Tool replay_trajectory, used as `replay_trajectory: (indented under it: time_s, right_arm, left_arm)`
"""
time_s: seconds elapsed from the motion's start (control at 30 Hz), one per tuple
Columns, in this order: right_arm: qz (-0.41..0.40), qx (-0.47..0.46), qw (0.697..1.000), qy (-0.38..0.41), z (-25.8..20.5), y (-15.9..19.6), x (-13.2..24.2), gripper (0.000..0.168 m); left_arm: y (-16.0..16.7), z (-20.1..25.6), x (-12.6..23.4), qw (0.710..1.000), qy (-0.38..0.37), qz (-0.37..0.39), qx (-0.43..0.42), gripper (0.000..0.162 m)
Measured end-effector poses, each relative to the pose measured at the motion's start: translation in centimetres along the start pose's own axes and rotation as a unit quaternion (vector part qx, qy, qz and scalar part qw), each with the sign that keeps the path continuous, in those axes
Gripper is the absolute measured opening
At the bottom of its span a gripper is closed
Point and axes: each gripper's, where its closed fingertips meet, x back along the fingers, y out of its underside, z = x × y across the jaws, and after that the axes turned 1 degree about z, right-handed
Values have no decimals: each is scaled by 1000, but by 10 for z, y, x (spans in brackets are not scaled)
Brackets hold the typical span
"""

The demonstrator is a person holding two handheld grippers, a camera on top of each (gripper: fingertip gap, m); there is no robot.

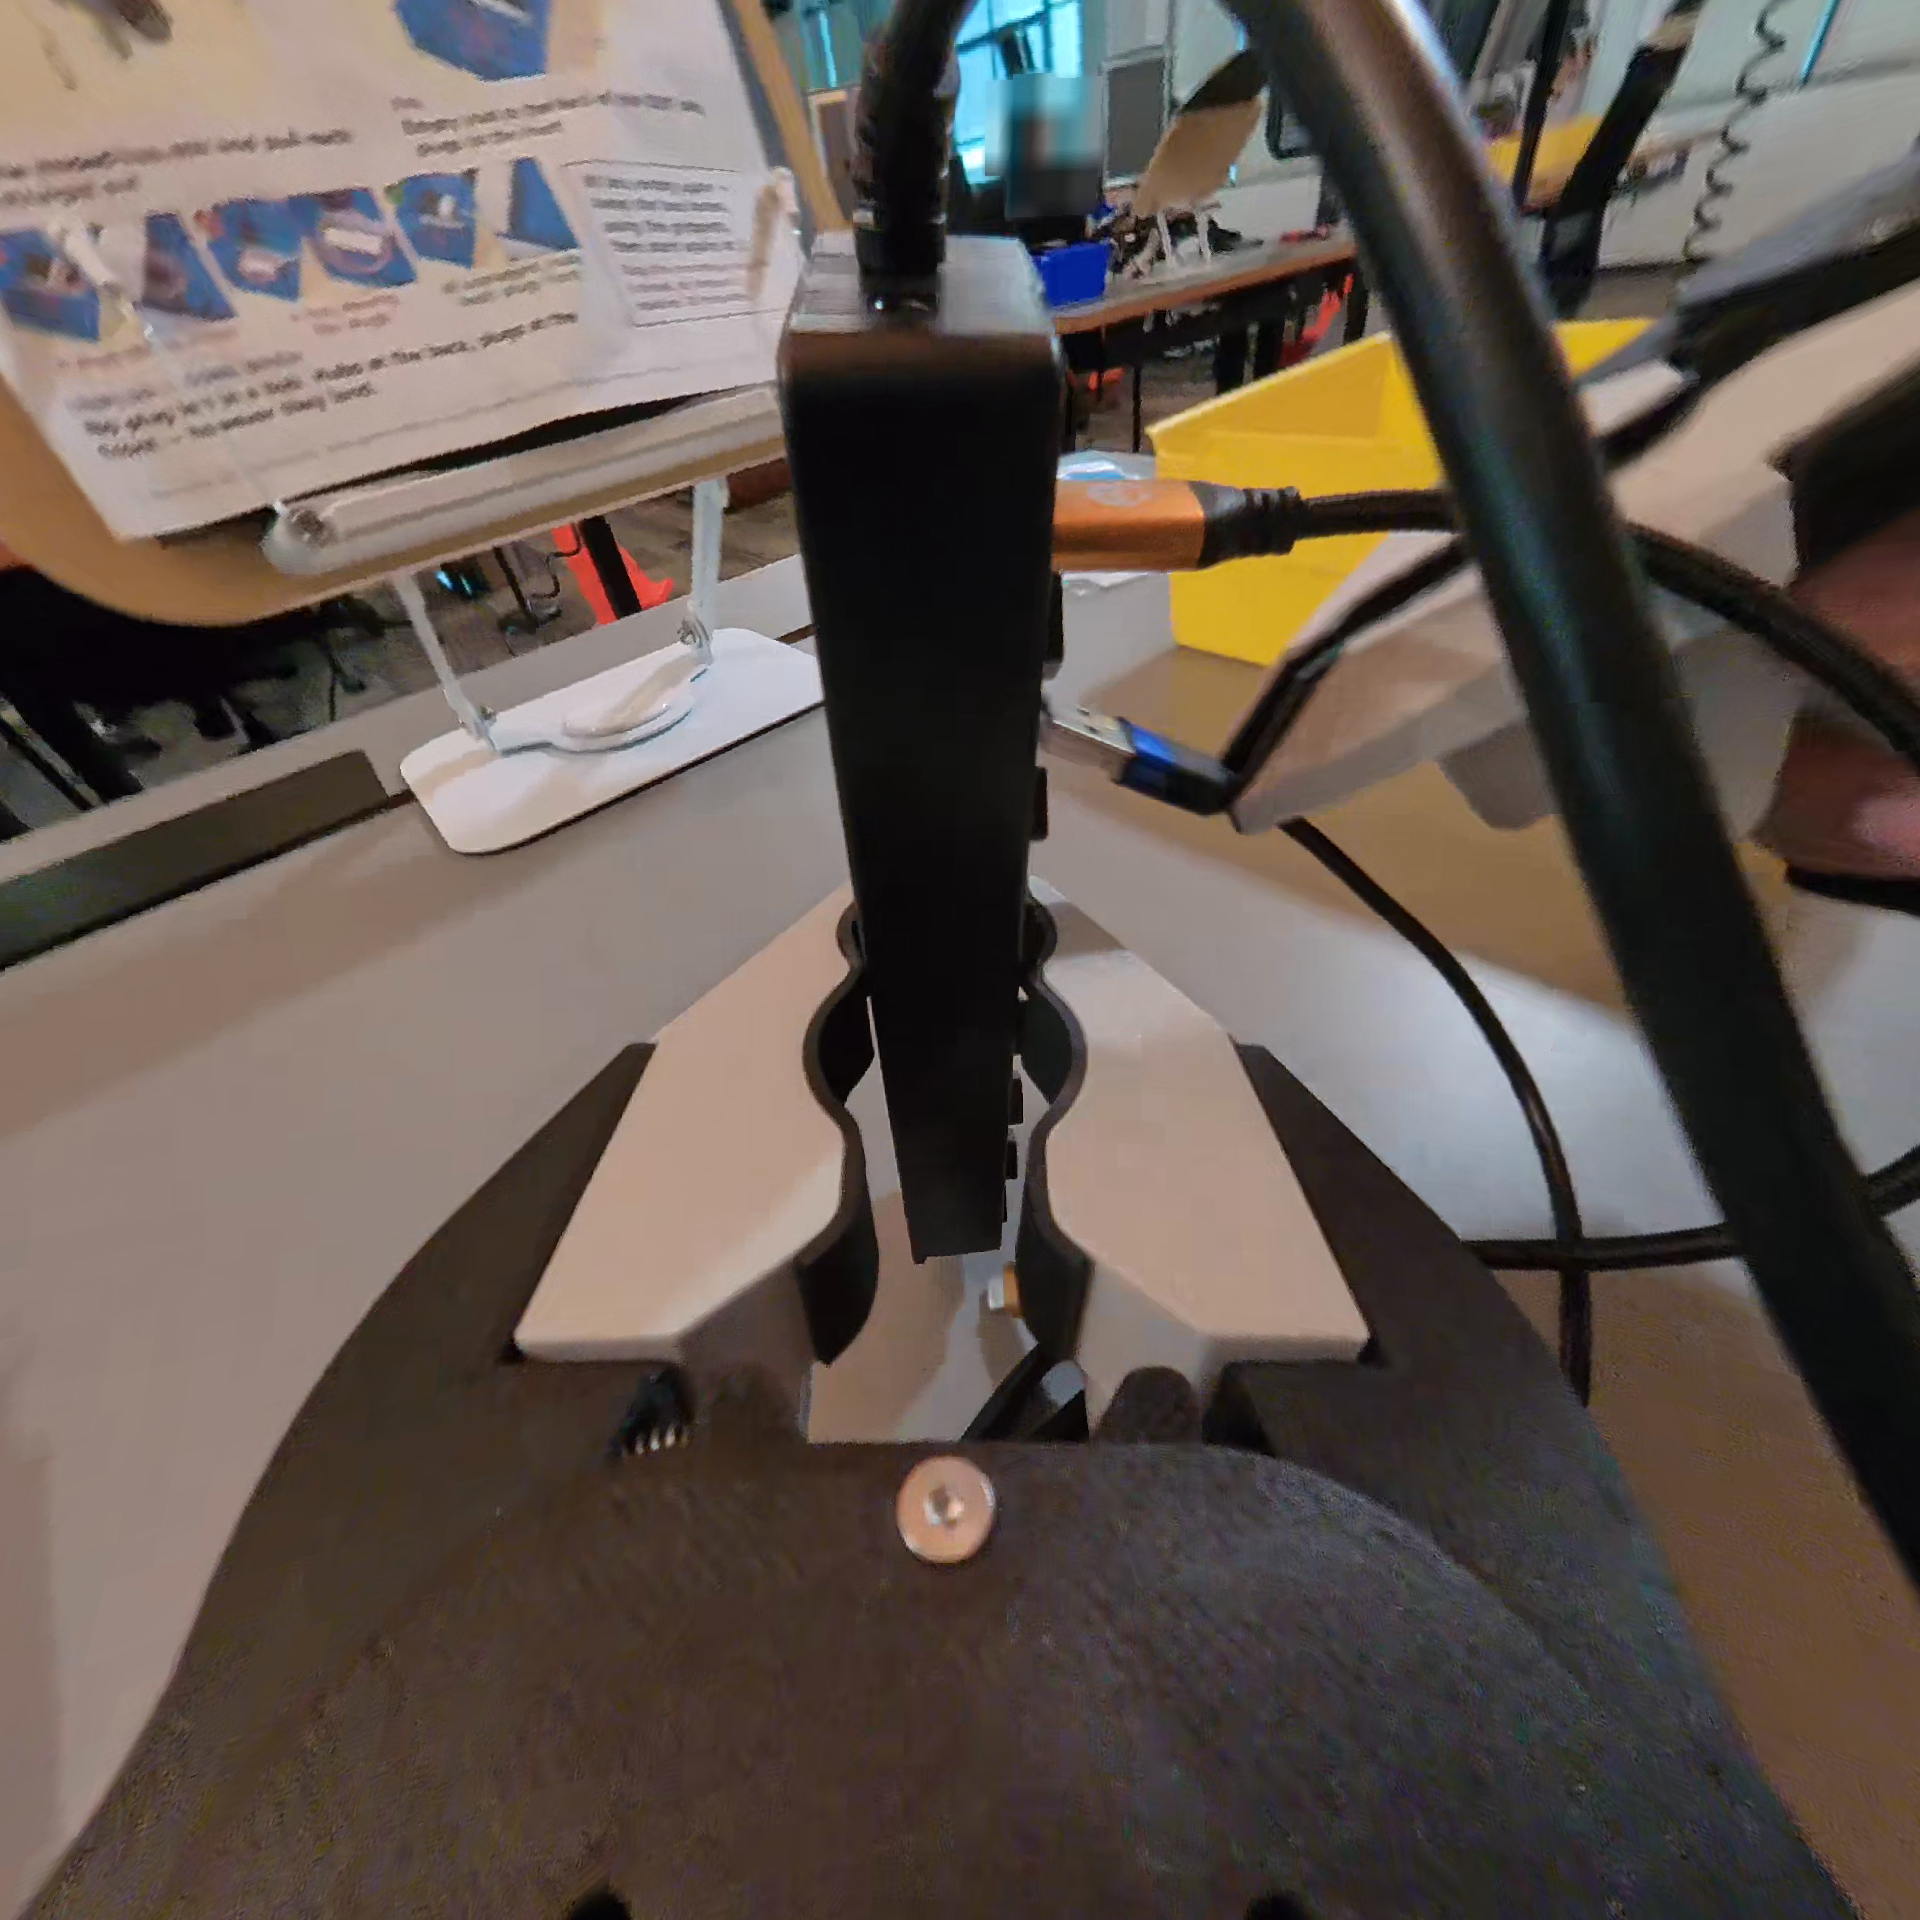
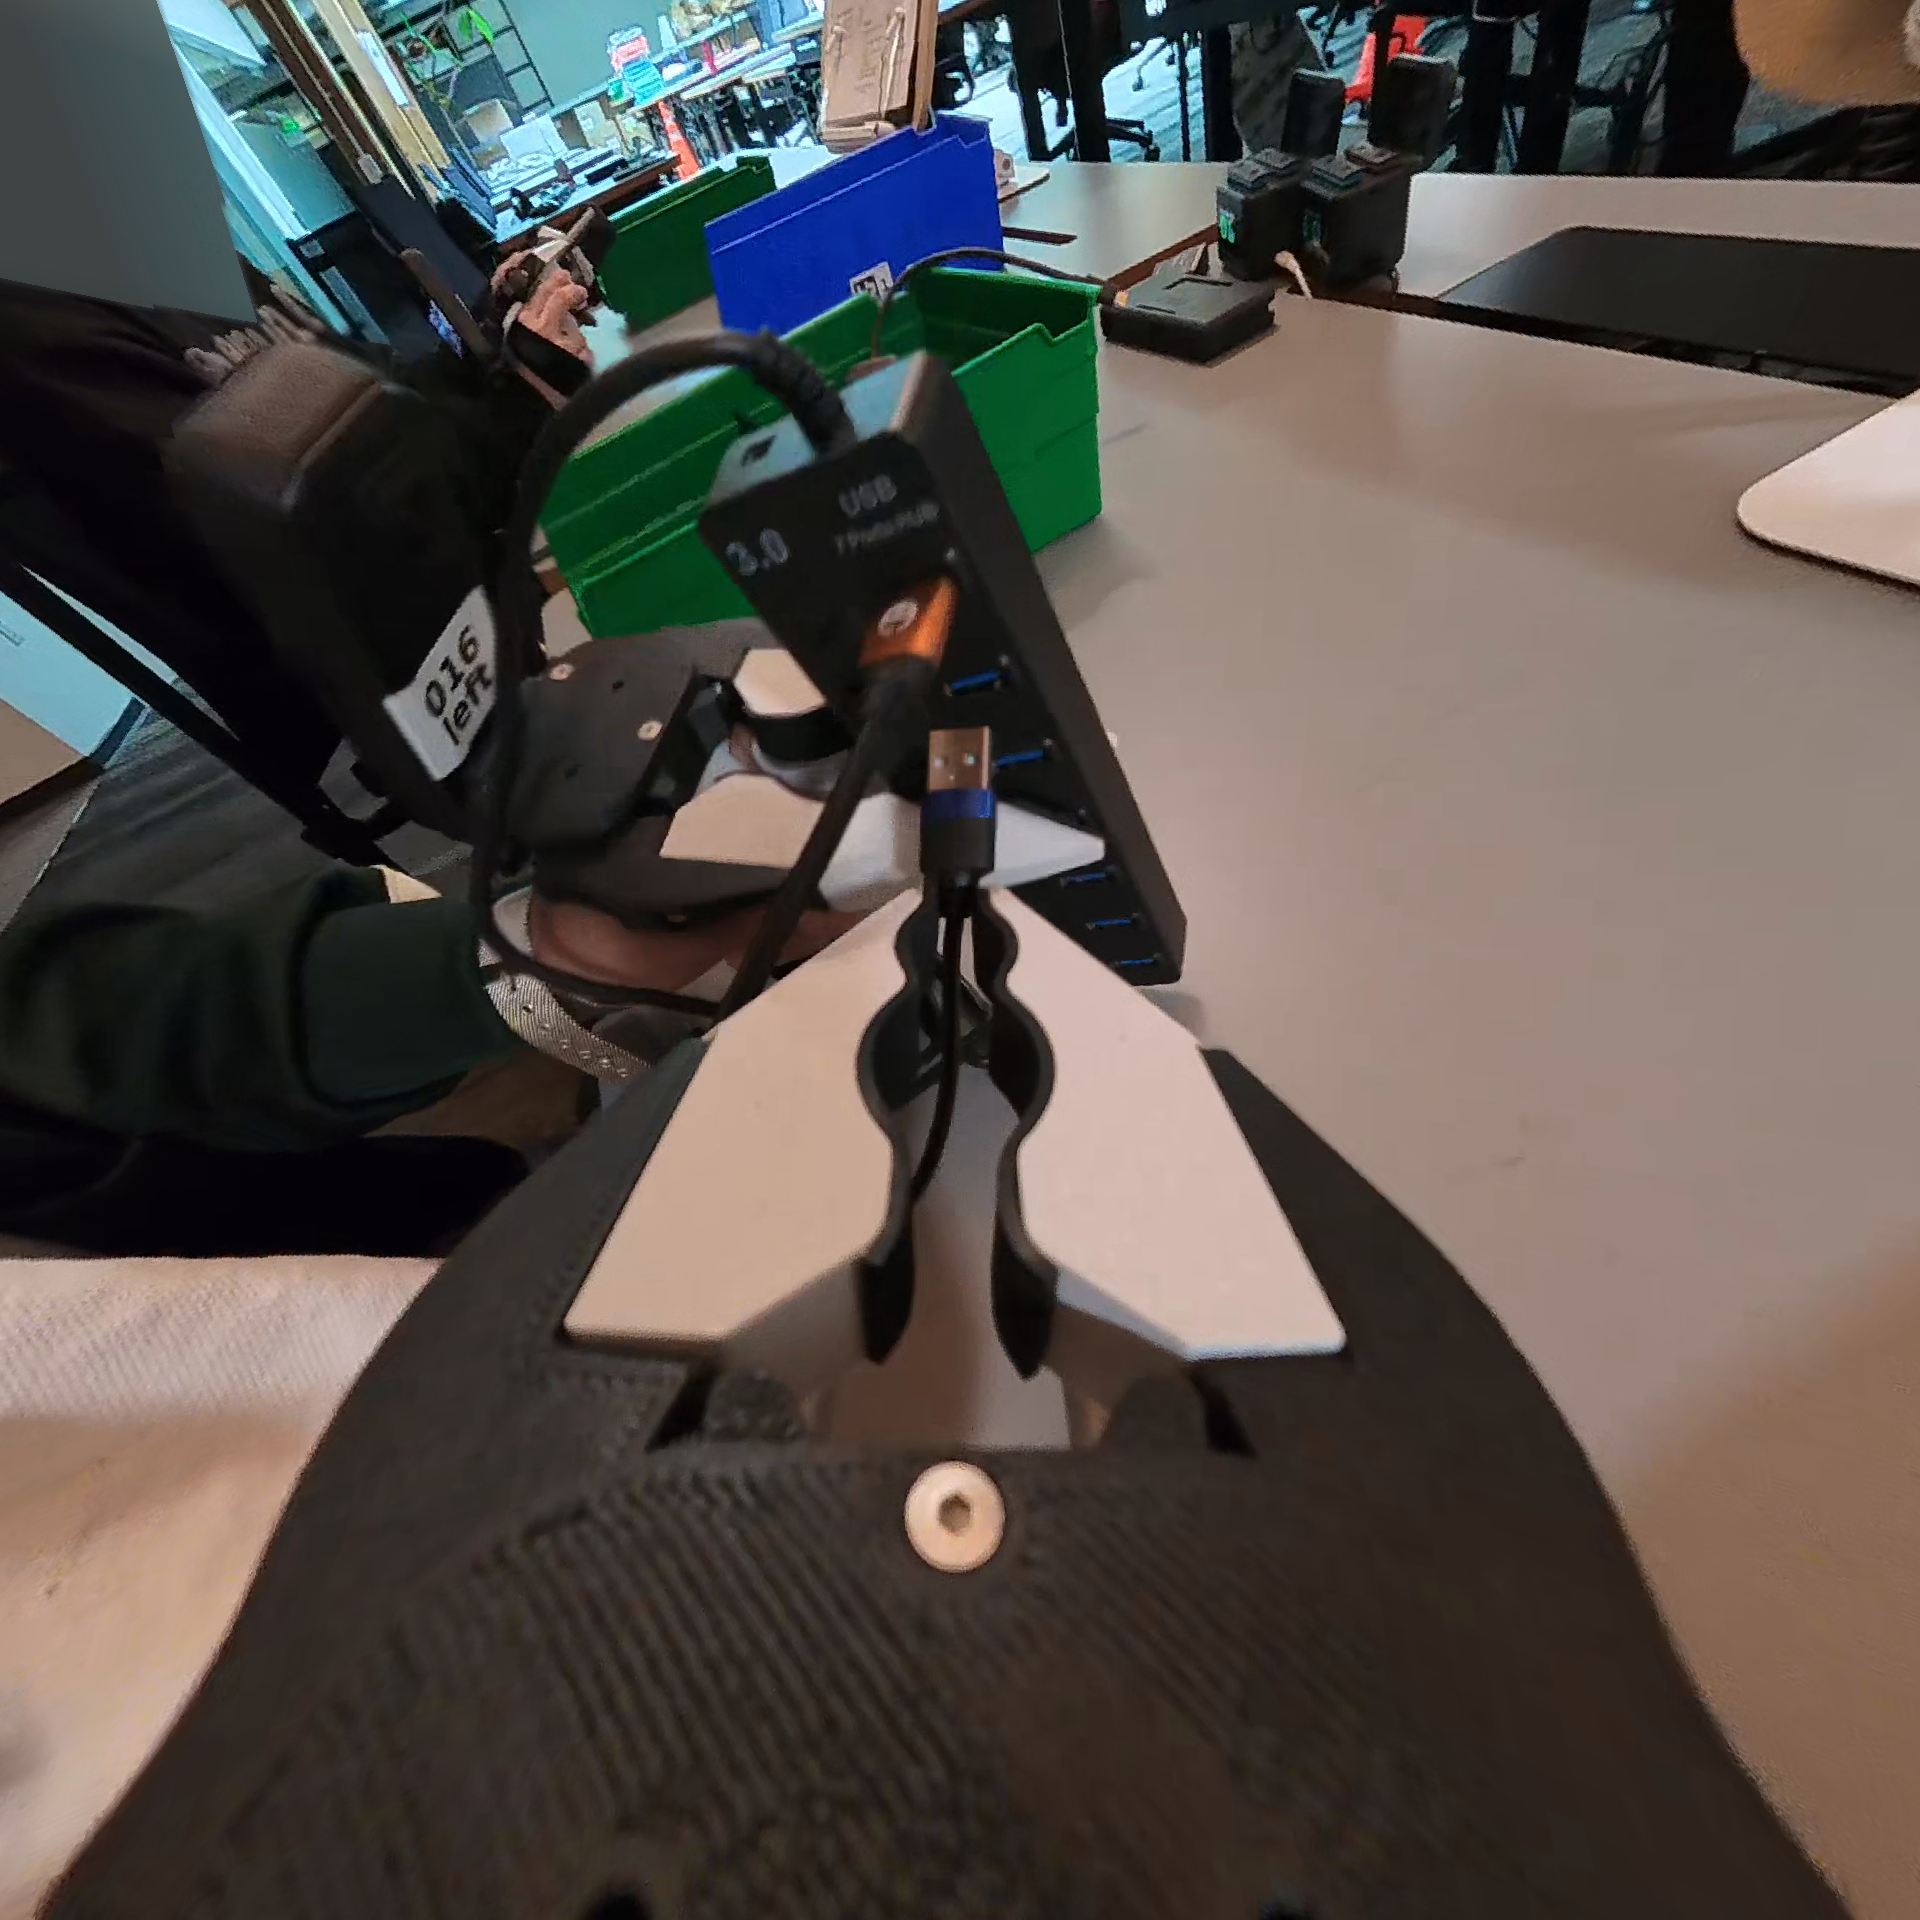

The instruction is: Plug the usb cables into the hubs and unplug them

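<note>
My left gripper (image 1: 940,940) is shut on a black USB hub (image 1: 925,623) and holds it upright above the grey table (image 1: 312,1039). An orange USB plug (image 1: 1143,525) sits in a port on the hub's right side. My right gripper (image 2: 956,925) is shut on the cable just behind a blue-banded USB plug (image 2: 961,800). The plug's metal tip points at the hub's row of blue ports (image 2: 1081,883), close to it and apart. In the left wrist view the blue plug (image 1: 1132,753) hovers beside the hub, just below the orange one.
A white stand (image 1: 613,727) with an instruction sheet is behind the hub on the left. A yellow bin (image 1: 1299,468) lies behind on the right. Green (image 2: 1018,416) and blue (image 2: 852,239) bins stand beyond the hub. Black cables (image 1: 1558,623) loop past the hub.
</note>
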Motion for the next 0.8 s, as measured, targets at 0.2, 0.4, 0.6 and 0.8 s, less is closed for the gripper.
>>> replay_trajectory:
  time_s: [0.2, 0.4, 0.6, 0.8]
  right_arm:
    - [-23, -7, 999, 24, 9, 5, 6, 5]
    - [-40, 28, 998, 38, 8, 6, 6, 5]
    - [-31, 50, 998, 31, 1, 2, 7, 5]
    - [-27, 16, 999, 35, 7, 4, 7, 5]
  left_arm:
    - [5, 4, -2, 999, -13, -16, -41, 21]
    - [9, 4, -4, 998, -17, -28, -45, 21]
    - [10, 4, -4, 998, -18, -32, -43, 21]
    - [10, 6, -4, 998, -16, -31, -53, 21]
